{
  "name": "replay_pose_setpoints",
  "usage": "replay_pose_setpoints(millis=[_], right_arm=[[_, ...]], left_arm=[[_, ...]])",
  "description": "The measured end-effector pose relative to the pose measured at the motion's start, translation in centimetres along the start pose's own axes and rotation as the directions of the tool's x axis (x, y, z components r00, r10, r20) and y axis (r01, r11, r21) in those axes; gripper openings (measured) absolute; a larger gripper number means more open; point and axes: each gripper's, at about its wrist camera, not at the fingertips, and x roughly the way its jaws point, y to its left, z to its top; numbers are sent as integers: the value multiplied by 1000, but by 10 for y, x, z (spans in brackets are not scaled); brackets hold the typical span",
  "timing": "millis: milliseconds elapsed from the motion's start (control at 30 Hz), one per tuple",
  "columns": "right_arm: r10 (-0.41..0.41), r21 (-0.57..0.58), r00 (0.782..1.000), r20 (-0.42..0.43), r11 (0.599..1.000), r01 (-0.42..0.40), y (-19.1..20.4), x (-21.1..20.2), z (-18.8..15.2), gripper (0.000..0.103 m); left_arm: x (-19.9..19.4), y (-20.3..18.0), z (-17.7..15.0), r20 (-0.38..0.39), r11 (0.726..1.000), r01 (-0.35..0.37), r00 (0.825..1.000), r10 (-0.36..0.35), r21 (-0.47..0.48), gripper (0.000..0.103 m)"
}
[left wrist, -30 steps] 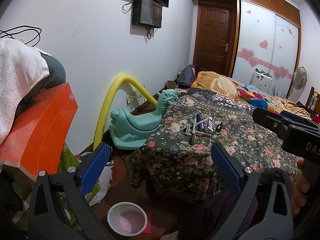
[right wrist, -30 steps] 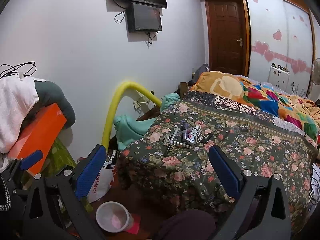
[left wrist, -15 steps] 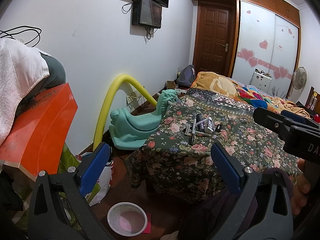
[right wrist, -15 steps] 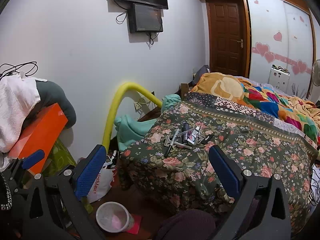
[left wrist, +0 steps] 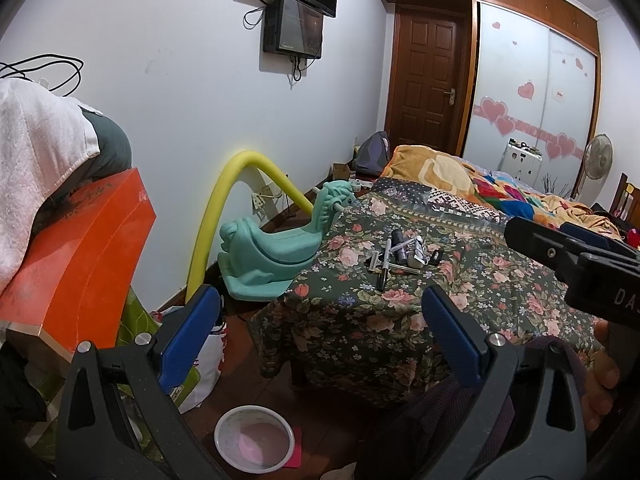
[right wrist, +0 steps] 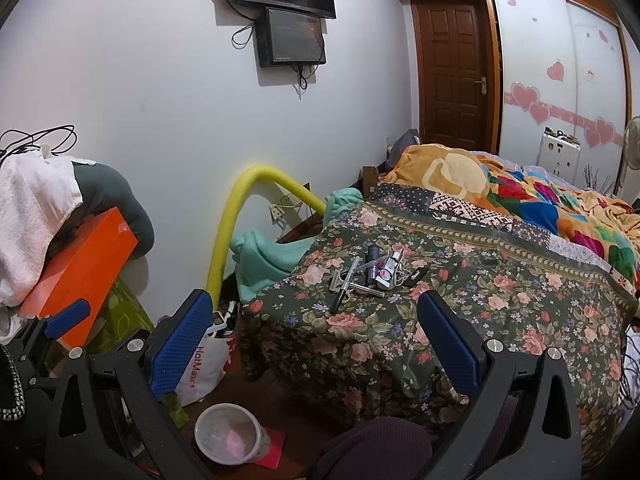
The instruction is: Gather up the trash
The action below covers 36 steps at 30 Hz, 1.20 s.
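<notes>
Since nothing is picked up yet, the left gripper [left wrist: 320,344] and right gripper [right wrist: 316,344] both hang wide apart and hold nothing. Down by the bed's [right wrist: 520,288] corner on the floor waits a small white bin [right wrist: 228,432], likely for trash. Farther off, the little pile of pens and wrappers [right wrist: 372,272] lies near the bed's left edge, and looks like the trash.
</notes>
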Motion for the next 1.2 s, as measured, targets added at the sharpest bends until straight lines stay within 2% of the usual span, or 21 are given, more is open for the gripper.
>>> replay_pose_setpoints(millis=[433,667,967,1133,1200], right_arm=[[9,7,1000,-5,1000,-9,-10,3,-1,102],[8,5,1000,3,1000,-8,-30,15,11,102],[-3,33,999,-46,999,4,-78,52,27,102],[-20,8,996,-87,1000,21,-102,81,34,102],[-27,-11,994,-106,1000,26,-111,94,35,102]], left_arm=[[3,-5,1,-8,1000,-5,1000,5,0,102],[16,-17,10,-22,1000,-17,1000,17,12,102],[62,-49,34,-51,1000,-14,999,15,23,102],[107,-69,42,-85,1000,6,996,-5,13,101],[129,-77,44,-108,1000,21,994,-20,3,98]])
